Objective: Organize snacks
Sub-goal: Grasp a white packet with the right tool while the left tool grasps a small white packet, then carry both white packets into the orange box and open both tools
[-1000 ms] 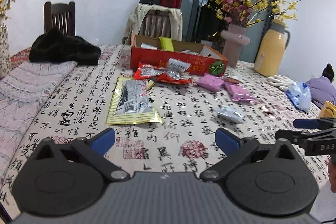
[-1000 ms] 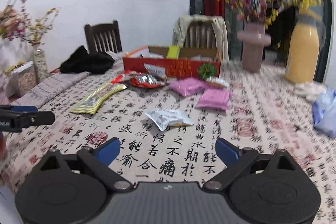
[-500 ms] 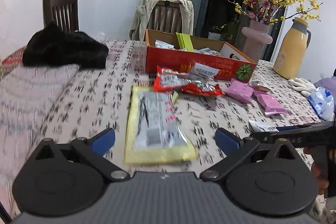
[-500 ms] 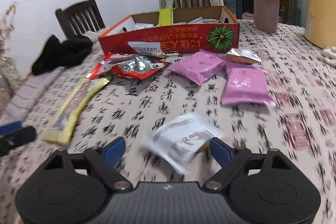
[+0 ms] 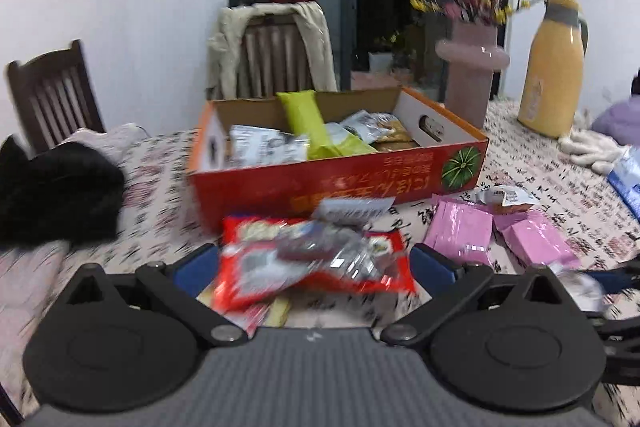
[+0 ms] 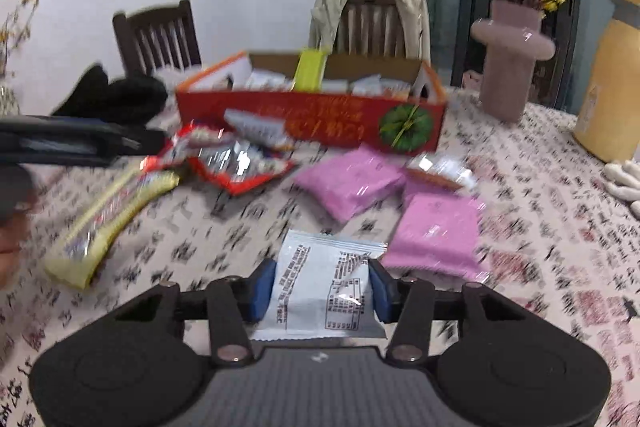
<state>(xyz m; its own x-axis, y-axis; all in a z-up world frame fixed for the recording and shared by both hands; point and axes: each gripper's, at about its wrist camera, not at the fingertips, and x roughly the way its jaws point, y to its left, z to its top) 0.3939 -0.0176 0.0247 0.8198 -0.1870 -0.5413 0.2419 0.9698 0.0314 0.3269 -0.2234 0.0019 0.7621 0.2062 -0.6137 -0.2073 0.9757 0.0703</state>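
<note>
Right wrist view: right gripper (image 6: 322, 289) low over the table, blue pads (image 6: 262, 289) on either side of a white snack packet (image 6: 326, 287); jaws have just been closing and both pads now press the packet's edges, so it is gripped. Packet lies on the calligraphy-print tablecloth (image 6: 560, 219), near edge toward the camera. Just beyond it, two pink packets (image 6: 436, 231), one nearer and to the right, one farther and left, with a small orange-and-silver packet (image 6: 440, 171) touching both. Red carton (image 6: 312, 123) stands at the far side of the snacks, open top, with a green packet (image 6: 310, 69) leaning upright inside among white wrappers. In front of the carton a red foil packet (image 6: 236, 167), partly under a white-labelled one. A long yellow packet (image 6: 108, 215) lies slantwise to the left. Left gripper (image 6: 80, 143) enters from the left edge, seen side-on and blurred. Left wrist view: left gripper (image 5: 312, 267) with jaws wide apart, pads on neither side touching anything; the red foil packet sits between and beyond them on the cloth, blurred. Pink vase (image 5: 472, 75) with flowering branches and a yellow thermos (image 5: 554, 67) stand to the right of the carton; black garment (image 5: 56, 195) heaped at left; two chairs (image 5: 272, 51) behind the table, one draped with a beige jacket.
</note>
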